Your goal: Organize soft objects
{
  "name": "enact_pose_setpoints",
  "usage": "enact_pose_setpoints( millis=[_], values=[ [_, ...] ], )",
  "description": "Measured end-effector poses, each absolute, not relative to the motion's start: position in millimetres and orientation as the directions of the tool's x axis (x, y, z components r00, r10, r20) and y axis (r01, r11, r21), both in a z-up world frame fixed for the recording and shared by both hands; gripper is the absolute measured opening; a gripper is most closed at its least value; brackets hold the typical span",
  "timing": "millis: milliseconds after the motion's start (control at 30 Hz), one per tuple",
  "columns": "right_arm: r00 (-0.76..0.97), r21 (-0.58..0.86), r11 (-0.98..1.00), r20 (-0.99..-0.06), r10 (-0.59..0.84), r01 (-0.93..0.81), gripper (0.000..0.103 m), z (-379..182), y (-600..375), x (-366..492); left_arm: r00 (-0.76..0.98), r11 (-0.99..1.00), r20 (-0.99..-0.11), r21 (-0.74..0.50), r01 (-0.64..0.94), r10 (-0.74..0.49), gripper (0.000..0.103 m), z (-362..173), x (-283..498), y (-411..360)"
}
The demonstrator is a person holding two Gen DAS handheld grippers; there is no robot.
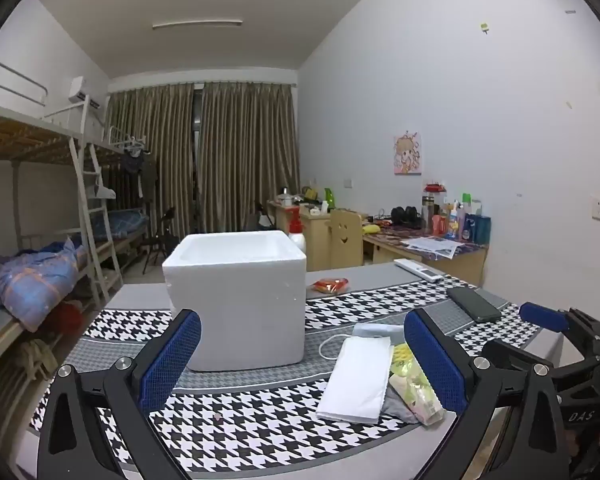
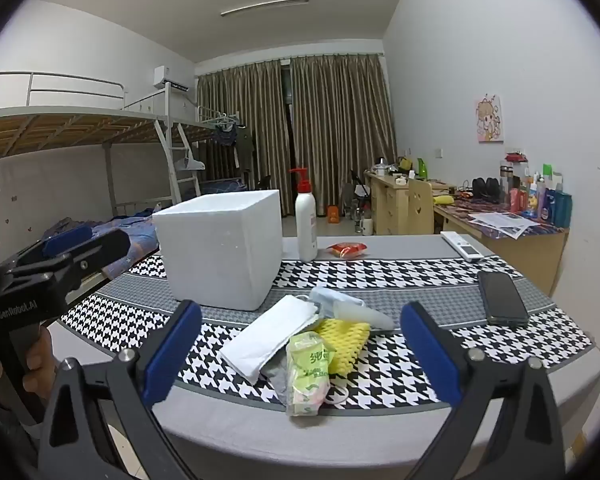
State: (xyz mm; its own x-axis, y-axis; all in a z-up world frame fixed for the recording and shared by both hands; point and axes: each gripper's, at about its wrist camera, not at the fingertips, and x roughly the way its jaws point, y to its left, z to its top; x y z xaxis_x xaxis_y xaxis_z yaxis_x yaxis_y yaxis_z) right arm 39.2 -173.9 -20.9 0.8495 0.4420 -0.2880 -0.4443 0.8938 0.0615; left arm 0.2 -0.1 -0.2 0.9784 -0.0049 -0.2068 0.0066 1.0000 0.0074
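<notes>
Foam box (image 2: 220, 248) stands behind the soft pile (image 2: 300, 344), phone (image 2: 504, 298) beside; both claws spread, empty.

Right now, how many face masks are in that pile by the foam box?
2: a white mask at the pile's left, and a pale blue mask behind it, nearer the foam box. More may lie underneath.

Left gripper (image 1: 302, 344): black plastic frame, angular arms, blue textured pads on fingers (image 1: 172, 356), silver screws at pivots. Right gripper (image 2: 300, 344): same black frame, blue pads, silver screws. White lettering on black bodies. Bare-skinned hand (image 2: 36, 364) on left grip handle.
</notes>
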Motion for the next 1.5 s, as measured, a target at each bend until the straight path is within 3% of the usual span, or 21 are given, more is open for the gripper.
enact_pose_setpoints(
  millis=[200, 1500],
  values=[
    [0.851, 0.067, 0.896, -0.288, 0.439, -0.440, 0.101, -21.7, -173.6, 42.6, 0.973, 0.999, -0.228, -0.045, 0.013, -0.023, 0.102, -0.1, 7.9, 6.2],
    [0.857, 0.067, 0.901, -0.284, 0.429, -0.428, 0.101, -15.6, -179.0, 42.0, 0.975, 1.000, -0.222, -0.006, -0.007, 0.006, 0.102, -2.7, 9.6, 2.6]
  ],
)
